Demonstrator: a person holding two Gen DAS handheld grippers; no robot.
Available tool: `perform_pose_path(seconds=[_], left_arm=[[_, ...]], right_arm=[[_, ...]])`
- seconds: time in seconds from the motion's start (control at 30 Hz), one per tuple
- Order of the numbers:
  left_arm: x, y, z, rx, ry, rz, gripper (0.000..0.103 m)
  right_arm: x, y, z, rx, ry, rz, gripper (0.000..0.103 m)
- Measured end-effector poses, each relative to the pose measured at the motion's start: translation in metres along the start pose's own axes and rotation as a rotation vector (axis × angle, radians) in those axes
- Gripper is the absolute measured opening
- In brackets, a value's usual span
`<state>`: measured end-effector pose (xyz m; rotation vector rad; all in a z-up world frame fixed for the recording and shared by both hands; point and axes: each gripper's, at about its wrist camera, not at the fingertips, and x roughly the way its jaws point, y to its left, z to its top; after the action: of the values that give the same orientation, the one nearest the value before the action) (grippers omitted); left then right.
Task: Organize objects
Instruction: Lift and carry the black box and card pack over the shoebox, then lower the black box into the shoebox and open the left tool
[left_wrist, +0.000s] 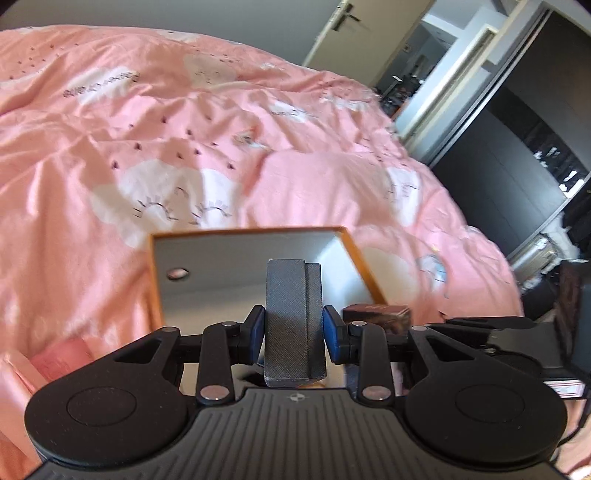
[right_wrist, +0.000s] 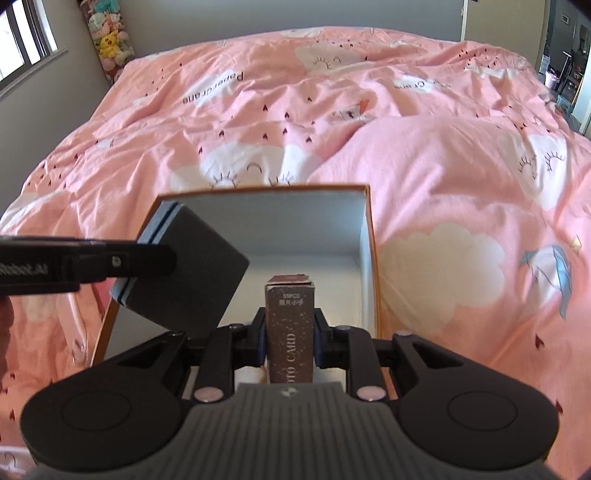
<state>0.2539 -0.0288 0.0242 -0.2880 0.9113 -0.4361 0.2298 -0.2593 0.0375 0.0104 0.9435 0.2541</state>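
An open cardboard box (right_wrist: 364, 236) with an orange rim and pale grey inside lies on the pink bed cover (right_wrist: 443, 166), near the bed's near edge. Over its near left corner the left gripper (left_wrist: 293, 328) clamps a dark grey, finely textured case (left_wrist: 291, 325). Only the right wrist view shows that case's broad square face (right_wrist: 192, 269) and the light blue stripe along its edge; the left wrist view shows just the narrow side between the blue pads (left_wrist: 256, 332). The right gripper (right_wrist: 290, 338) pinches a slim brown card pack (right_wrist: 290, 325) printed "CARD", upright over the box's near edge. The left wrist view catches that pack (left_wrist: 376, 314) only as a blur beside the box. Plush toys (right_wrist: 107, 37) fill the far left corner of the room.
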Motion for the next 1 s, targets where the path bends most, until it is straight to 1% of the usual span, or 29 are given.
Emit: perform_pose_path(seconds=[0.13, 0.2, 0.37, 0.47, 0.53, 0.63, 0.77, 0.83, 0.87, 0.9, 0.93, 1.0], left_arm=[[0.018, 0.004, 0.007, 0.036, 0.015, 0.135, 0.037], [0.028, 0.004, 0.008, 0.054, 0.031, 0.176, 0.037], [0.049, 0.006, 0.004, 0.042, 0.069, 0.211, 0.037], [0.060, 0.007, 0.001, 0.032, 0.087, 0.213, 0.037], [0.066, 0.003, 0.000, 0.065, 0.090, 0.230, 0.037], [0.074, -0.003, 0.000, 0.116, 0.115, 0.280, 0.038], [0.084, -0.010, 0.001, 0.197, 0.182, 0.338, 0.039], [0.086, -0.011, 0.000, 0.208, 0.197, 0.363, 0.039], [0.087, -0.012, 0.000, 0.227, 0.205, 0.377, 0.043], [0.087, -0.014, -0.001, 0.247, 0.210, 0.387, 0.043], [0.086, -0.015, -0.002, 0.264, 0.206, 0.397, 0.044], [0.081, -0.016, -0.002, 0.288, 0.187, 0.418, 0.050]], right_arm=[[0.019, 0.002, 0.022, 0.023, -0.053, 0.013, 0.024], [0.032, 0.005, 0.030, 0.020, -0.077, 0.011, 0.024], [0.063, 0.003, 0.037, 0.077, -0.062, 0.057, 0.024], [0.076, -0.003, 0.035, 0.112, -0.045, 0.062, 0.024], [0.083, -0.005, 0.034, 0.123, -0.031, 0.055, 0.024], [0.089, -0.010, 0.031, 0.139, -0.016, 0.050, 0.024], [0.091, -0.012, 0.029, 0.156, -0.009, 0.061, 0.024], [0.091, -0.010, 0.029, 0.154, -0.006, 0.062, 0.024], [0.091, -0.009, 0.028, 0.153, -0.005, 0.063, 0.024], [0.090, -0.009, 0.027, 0.151, -0.005, 0.066, 0.024], [0.089, -0.008, 0.027, 0.149, -0.005, 0.068, 0.024], [0.088, -0.007, 0.026, 0.146, -0.003, 0.071, 0.024]])
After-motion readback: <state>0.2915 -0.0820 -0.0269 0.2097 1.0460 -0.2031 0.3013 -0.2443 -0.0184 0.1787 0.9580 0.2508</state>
